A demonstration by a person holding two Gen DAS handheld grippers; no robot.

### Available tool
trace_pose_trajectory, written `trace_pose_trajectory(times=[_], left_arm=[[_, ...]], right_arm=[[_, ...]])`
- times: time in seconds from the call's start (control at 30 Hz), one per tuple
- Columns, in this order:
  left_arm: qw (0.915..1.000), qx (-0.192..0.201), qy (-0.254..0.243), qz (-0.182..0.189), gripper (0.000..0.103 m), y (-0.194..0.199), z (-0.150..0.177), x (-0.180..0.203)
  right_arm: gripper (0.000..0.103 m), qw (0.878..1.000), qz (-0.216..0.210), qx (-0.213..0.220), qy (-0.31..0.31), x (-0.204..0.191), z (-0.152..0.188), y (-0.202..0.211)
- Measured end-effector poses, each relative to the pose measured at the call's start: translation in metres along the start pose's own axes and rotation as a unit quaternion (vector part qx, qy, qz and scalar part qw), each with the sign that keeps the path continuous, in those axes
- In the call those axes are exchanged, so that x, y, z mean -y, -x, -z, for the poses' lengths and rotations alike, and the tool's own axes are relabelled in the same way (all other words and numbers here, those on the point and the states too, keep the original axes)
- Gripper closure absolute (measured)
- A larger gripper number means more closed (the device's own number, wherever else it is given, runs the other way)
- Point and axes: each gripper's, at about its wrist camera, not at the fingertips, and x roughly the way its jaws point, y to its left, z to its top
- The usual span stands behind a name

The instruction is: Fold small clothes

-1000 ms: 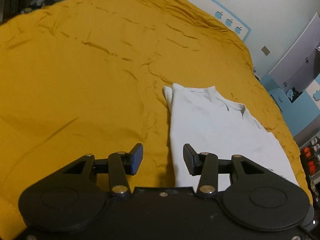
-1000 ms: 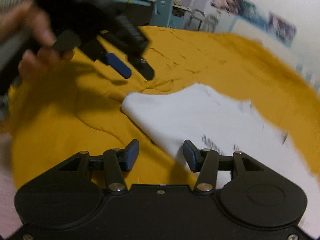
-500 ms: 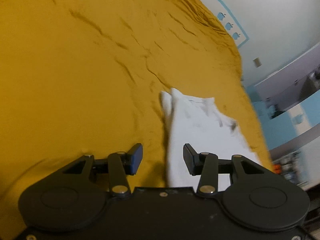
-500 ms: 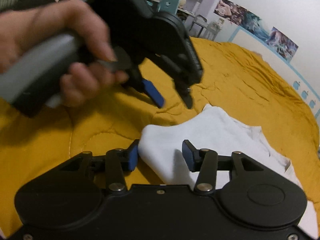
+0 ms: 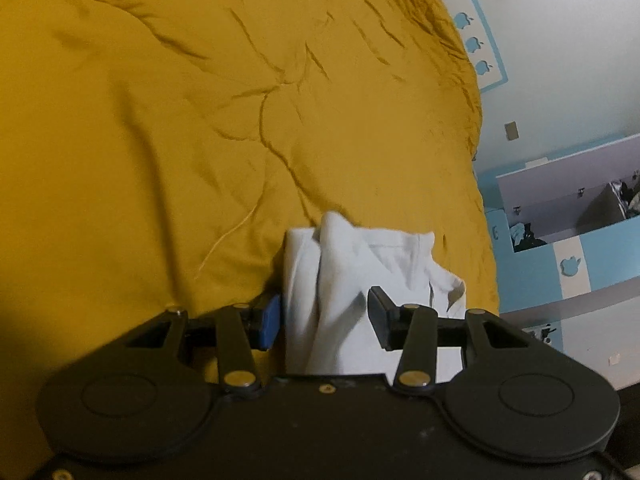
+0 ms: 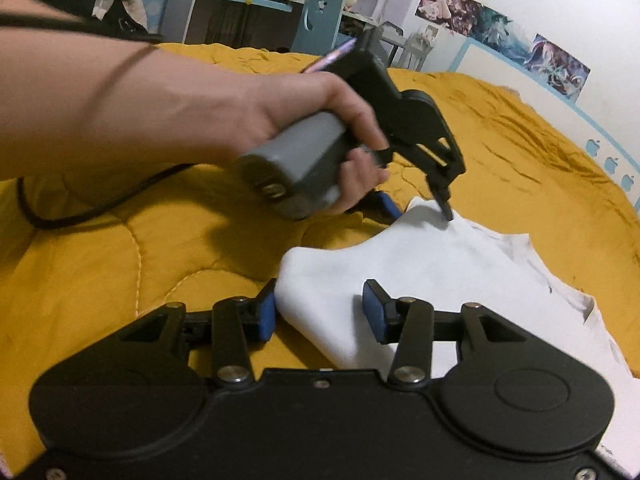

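Note:
A small white T-shirt (image 6: 448, 272) lies on the mustard-yellow bedspread (image 6: 120, 264). In the left wrist view the shirt's folded edge (image 5: 340, 280) bunches up between the open fingers of my left gripper (image 5: 324, 320). In the right wrist view my right gripper (image 6: 318, 312) is open, its fingers straddling the shirt's near folded edge. The left gripper (image 6: 420, 208) also shows there, held in a hand, its tips down at the shirt's far corner.
The bedspread (image 5: 200, 120) fills most of both views. A black cable (image 6: 80, 208) trails over the bed at left. A desk and blue chair (image 6: 320, 16) stand beyond the bed. A blue-and-white wall with cabinets (image 5: 568, 208) is at right.
Both grippers have moved down and forward onto the shirt's edge. The cloth now sits between the open fingers of each, and the edge has bunched up at the left gripper.

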Motion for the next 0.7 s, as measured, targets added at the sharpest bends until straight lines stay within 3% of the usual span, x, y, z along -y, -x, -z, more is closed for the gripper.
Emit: trace_pose_trajectory(times=[0.33,0.43,0.5,0.53,0.63,0.67,0.7], left_arm=[[0.9997,-0.016,-0.007,-0.014,0.054,-0.020,-0.008,0.012],[0.9993,0.000,-0.030,-0.021,0.065,-0.020,-0.003,0.017],[0.9977,0.009,-0.056,-0.037,0.079,-0.021,0.002,0.021],[0.9977,0.009,-0.056,-0.037,0.079,-0.023,0.003,0.020],[0.9991,0.010,-0.031,-0.025,0.083,-0.021,0.002,0.015],[0.9993,0.011,-0.028,-0.025,0.084,-0.020,0.001,0.015],[0.9991,0.012,-0.028,-0.028,0.085,-0.020,0.001,0.017]], right_arm=[[0.057,0.999,-0.018,-0.008,-0.026,-0.006,-0.001,-0.005],[0.057,0.999,-0.021,-0.008,-0.032,-0.007,-0.003,-0.005],[0.058,0.999,-0.023,-0.008,-0.036,-0.007,-0.002,-0.004],[0.059,0.999,-0.024,-0.008,-0.038,-0.004,-0.004,-0.005],[0.078,0.998,-0.026,-0.008,-0.049,0.000,-0.004,-0.004],[0.089,0.998,-0.027,-0.007,-0.053,0.001,-0.005,-0.003],[0.090,0.998,-0.026,-0.007,-0.057,0.004,-0.005,-0.003]])
